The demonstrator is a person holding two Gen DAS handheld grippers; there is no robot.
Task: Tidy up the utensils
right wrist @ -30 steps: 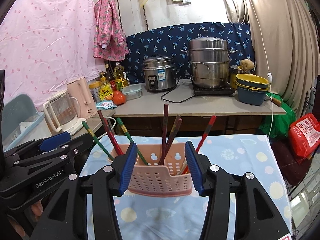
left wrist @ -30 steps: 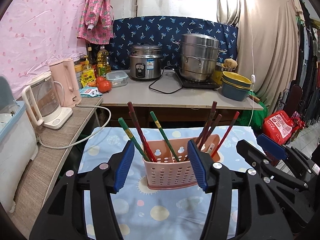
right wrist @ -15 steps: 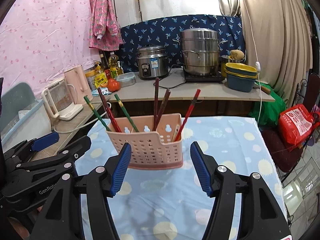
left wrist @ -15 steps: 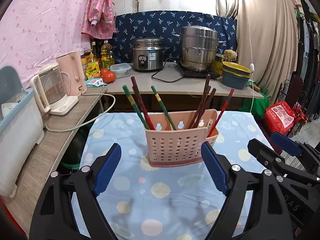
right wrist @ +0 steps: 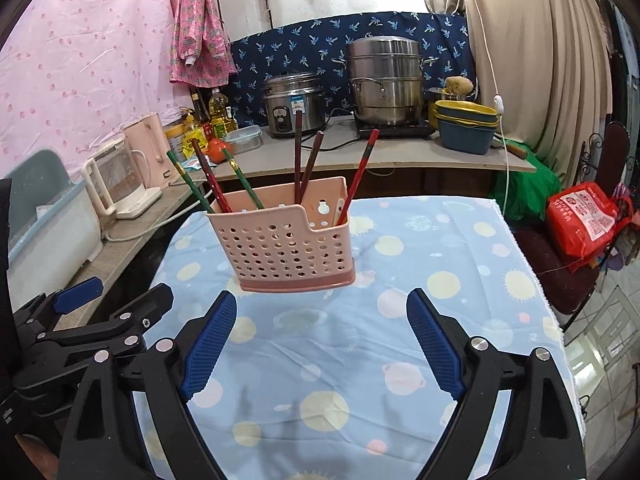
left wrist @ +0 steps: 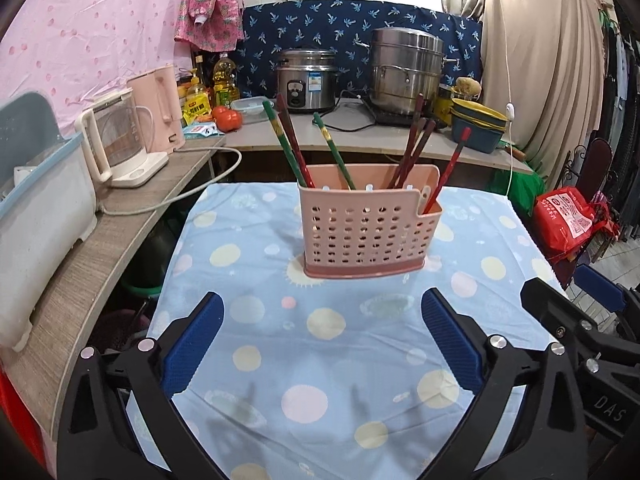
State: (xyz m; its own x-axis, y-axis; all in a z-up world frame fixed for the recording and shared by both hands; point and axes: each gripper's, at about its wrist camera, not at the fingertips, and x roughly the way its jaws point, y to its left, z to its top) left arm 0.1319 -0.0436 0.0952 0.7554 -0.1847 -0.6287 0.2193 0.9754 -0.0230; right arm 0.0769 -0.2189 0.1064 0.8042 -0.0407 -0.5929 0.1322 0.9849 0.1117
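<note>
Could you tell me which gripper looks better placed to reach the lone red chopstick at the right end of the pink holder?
Probably right: the right gripper is open and nearer that end of the pink holder, where the red chopstick leans.

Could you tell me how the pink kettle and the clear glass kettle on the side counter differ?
The pink kettle is opaque and taller; the glass kettle is see-through, with a white handle and white base. The glass kettle stands nearer the camera, the pink kettle behind it. Both stand upright on the grey side counter.
</note>
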